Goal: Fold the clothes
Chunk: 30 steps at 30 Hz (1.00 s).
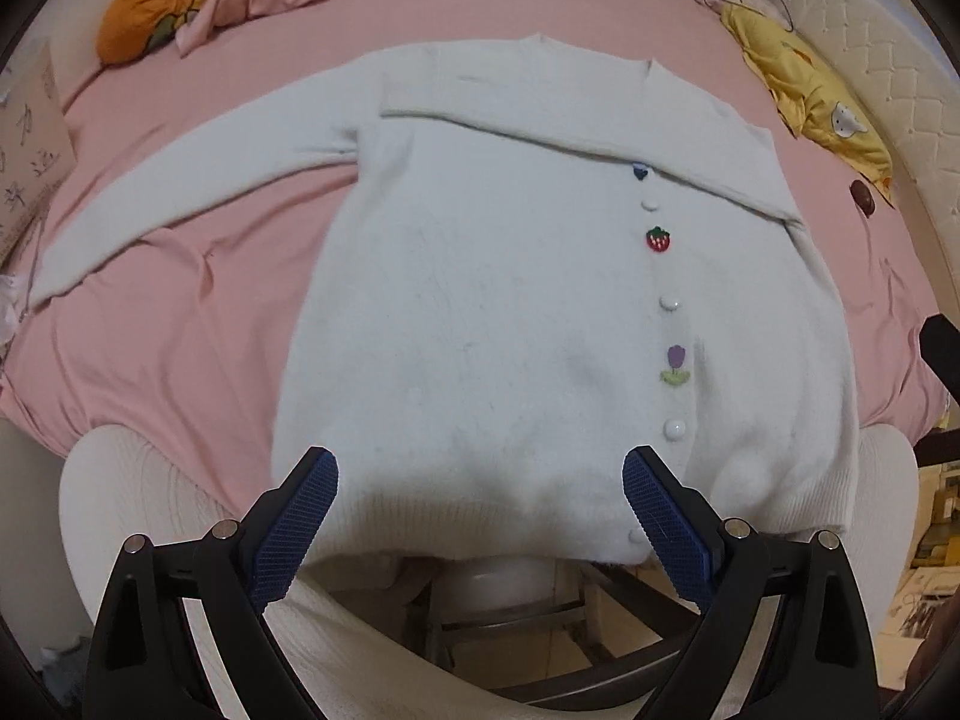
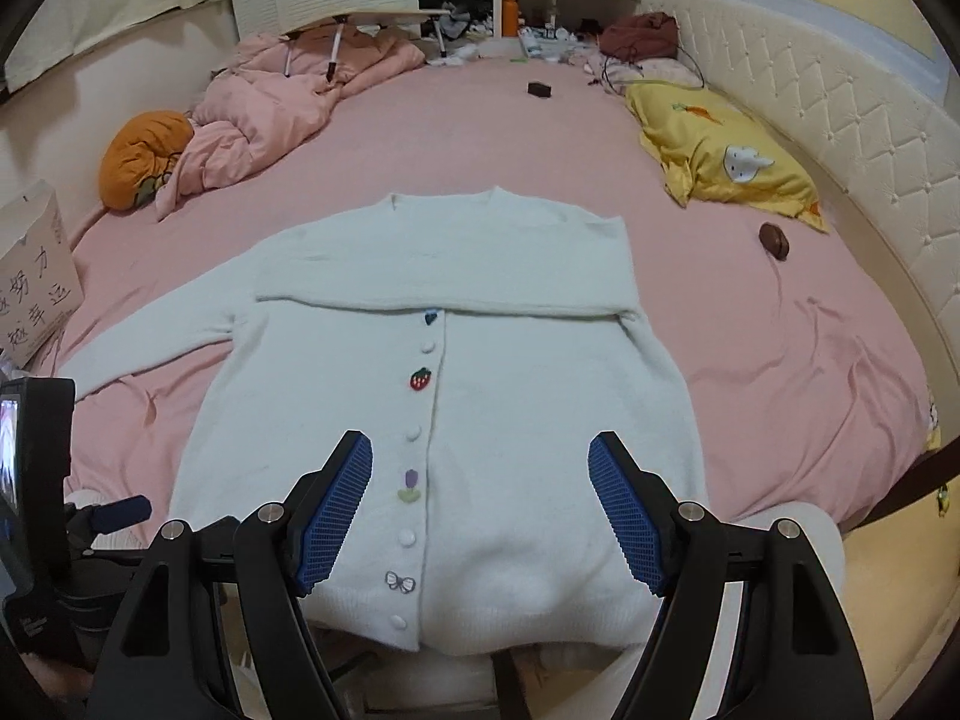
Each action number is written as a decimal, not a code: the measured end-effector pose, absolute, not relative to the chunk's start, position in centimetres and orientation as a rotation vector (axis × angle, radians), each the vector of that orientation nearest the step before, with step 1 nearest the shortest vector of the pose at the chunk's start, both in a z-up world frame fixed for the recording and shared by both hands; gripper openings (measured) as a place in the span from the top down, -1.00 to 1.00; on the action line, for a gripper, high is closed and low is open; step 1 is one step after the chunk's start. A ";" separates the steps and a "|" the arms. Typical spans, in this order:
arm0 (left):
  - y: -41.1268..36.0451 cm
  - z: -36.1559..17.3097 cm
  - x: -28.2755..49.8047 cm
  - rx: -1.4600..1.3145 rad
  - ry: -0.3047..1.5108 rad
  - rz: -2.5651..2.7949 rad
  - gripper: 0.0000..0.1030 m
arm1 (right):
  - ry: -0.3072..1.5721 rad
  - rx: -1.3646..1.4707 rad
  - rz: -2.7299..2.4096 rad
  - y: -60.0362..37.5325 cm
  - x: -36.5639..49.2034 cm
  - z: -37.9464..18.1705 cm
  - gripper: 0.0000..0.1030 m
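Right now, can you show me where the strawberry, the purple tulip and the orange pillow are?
strawberry patch (image 2: pixel 421 378), right wrist view, middle of its red part
purple tulip patch (image 1: pixel 676 355), left wrist view, its purple bloom
orange pillow (image 2: pixel 144 157), right wrist view, its orange top

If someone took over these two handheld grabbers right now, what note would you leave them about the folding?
Left gripper: jaws open, holding nothing, above the hem.
Right gripper: jaws open, holding nothing.
The fluffy white button-up cardigan lies flat, buttons up, on the pink bedsheet.
Done: one sleeve is folded across the chest.
Left: the other sleeve still lies stretched out sideways; fold it in, then probably fold the body.
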<state>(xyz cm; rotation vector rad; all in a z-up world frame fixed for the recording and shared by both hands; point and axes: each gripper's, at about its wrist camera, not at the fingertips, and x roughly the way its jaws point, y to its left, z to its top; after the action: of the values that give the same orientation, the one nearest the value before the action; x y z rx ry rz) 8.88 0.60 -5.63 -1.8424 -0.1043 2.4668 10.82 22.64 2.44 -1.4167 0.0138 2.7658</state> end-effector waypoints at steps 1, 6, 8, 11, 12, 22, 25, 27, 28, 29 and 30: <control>0.6 -5.5 8.9 -1.835 -0.109 2.470 -0.87 | 0.018 -1.414 2.765 22.7 10.9 2.5 -0.46; 0.6 -5.1 9.0 -1.821 -0.121 2.485 -0.87 | 0.029 -1.414 2.765 22.7 11.0 2.5 -0.46; 0.5 -5.1 8.9 -1.823 -0.122 2.488 -0.87 | 0.026 -1.414 2.765 22.8 11.0 2.6 -0.46; 0.4 -5.0 8.9 -1.818 -0.120 2.492 -0.87 | 0.028 -1.411 2.767 22.9 10.9 2.6 -0.46; 0.4 -4.9 8.9 -1.817 -0.117 2.494 -0.87 | 0.027 -1.412 2.766 22.9 10.8 2.6 -0.46; -0.3 -5.3 8.3 -1.828 -0.145 2.489 -0.87 | 0.006 -1.432 2.745 22.8 10.2 2.3 -0.46; -0.7 -5.5 8.0 -1.837 -0.162 2.489 -0.87 | -0.005 -1.443 2.739 22.7 9.9 2.2 -0.46; -1.0 -5.7 7.9 -1.838 -0.180 2.491 -0.87 | -0.013 -1.454 2.733 22.6 9.7 2.0 -0.46; -1.4 -5.8 7.7 -1.833 -0.206 2.489 -0.87 | -0.016 -1.460 2.730 22.5 9.5 1.9 -0.46; -1.8 -5.9 7.6 -1.827 -0.240 2.484 -0.87 | -0.020 -1.466 2.728 22.4 9.4 1.8 -0.46; -2.3 -6.0 7.5 -1.815 -0.290 2.480 -0.87 | -0.025 -1.473 2.726 22.3 9.3 1.8 -0.46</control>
<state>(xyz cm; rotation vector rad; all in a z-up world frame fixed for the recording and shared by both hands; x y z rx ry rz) 7.46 -2.35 -6.00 -1.8146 -0.2900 2.4800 9.29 22.28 1.75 -1.4730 -0.0248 2.7259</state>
